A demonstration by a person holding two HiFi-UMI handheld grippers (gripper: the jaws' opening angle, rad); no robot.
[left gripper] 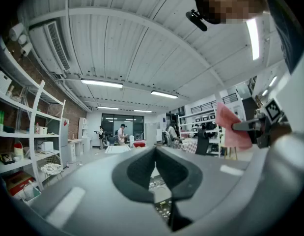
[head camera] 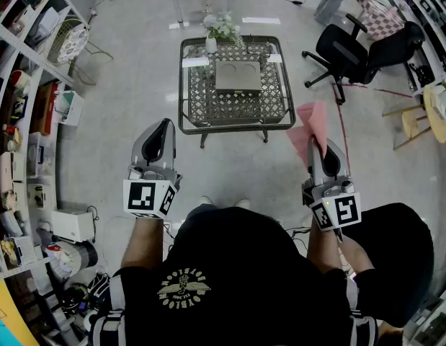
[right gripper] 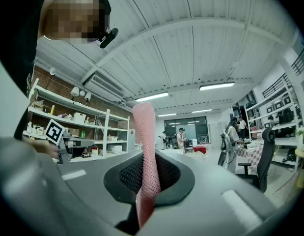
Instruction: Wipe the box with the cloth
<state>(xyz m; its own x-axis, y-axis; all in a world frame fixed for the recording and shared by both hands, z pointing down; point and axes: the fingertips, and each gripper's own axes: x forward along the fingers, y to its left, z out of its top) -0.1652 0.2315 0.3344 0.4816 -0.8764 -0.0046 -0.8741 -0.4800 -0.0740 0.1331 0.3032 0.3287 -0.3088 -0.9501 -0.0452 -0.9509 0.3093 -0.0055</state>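
Note:
A grey box (head camera: 238, 76) lies on a low metal mesh table (head camera: 201, 110) some way ahead of me on the floor. My right gripper (head camera: 325, 144) is shut on a pink cloth (head camera: 309, 127), which stands up from the jaws. In the right gripper view the cloth (right gripper: 144, 146) is pinched between the jaws of that gripper (right gripper: 144, 167). My left gripper (head camera: 165, 124) is held at the same height, shut with nothing in it (left gripper: 154, 154). The left gripper view shows the cloth (left gripper: 230, 127) off to its right. Both grippers are well short of the table and point upward.
A vase of flowers (head camera: 221, 29) stands at the table's far edge. Shelving (head camera: 21, 92) full of items lines the left side. A black office chair (head camera: 356, 49) and a wooden stool (head camera: 416, 121) stand at the right. People (right gripper: 181, 137) stand far off.

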